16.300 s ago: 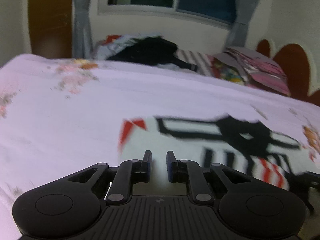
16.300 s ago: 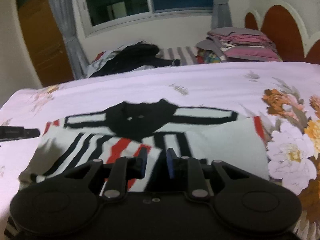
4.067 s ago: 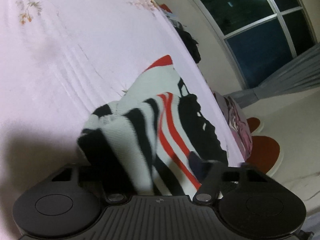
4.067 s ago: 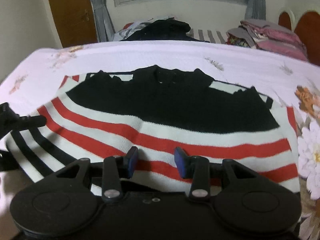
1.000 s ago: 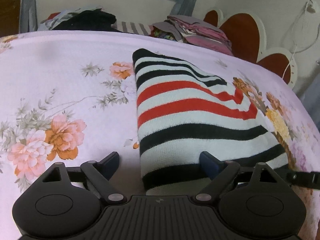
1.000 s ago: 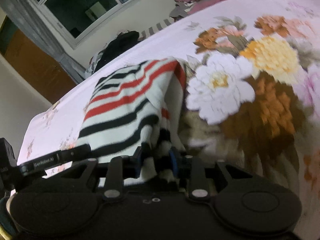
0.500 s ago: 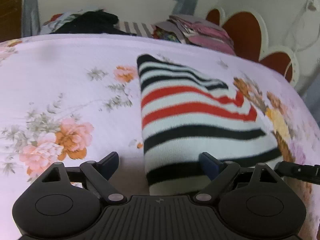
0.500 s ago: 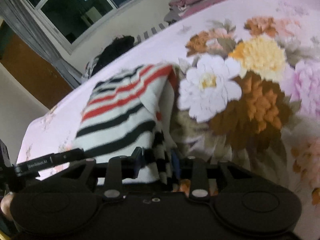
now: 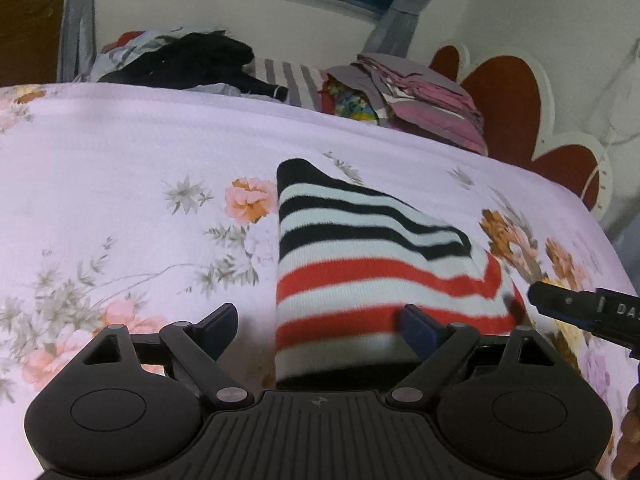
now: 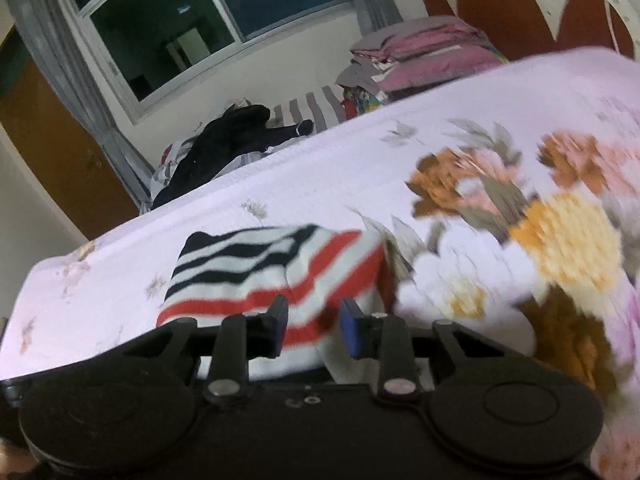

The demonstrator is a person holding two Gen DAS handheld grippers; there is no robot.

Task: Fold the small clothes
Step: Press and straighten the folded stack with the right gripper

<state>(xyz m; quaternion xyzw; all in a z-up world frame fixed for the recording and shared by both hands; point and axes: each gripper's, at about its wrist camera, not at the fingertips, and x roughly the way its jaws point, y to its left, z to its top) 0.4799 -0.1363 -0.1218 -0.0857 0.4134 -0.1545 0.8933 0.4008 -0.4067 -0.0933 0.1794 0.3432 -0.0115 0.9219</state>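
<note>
On the bed's floral sheet (image 9: pixel 120 152) lies the folded striped sweater (image 9: pixel 360 256), black, white and red bands facing up, its near edge just ahead of both tools. Left gripper (image 9: pixel 318 326) hovers with fingers spread wide, released, straddling the sweater's near left corner. Right gripper (image 10: pixel 314 326) has fingers closing, the sweater's edge seen between them but not pinched. Beyond, a dark clothes heap (image 9: pixel 192 60) and stacked folded laundry (image 9: pixel 424 92) sit by the headboard (image 9: pixel 508 100).

Far beyond the fingers, a dark clothes heap (image 9: pixel 192 60) and folded pink bedding (image 9: pixel 420 96) lie below the window (image 10: pixel 200 28), along the floral bedsheet (image 9: pixel 120 152) edge.
</note>
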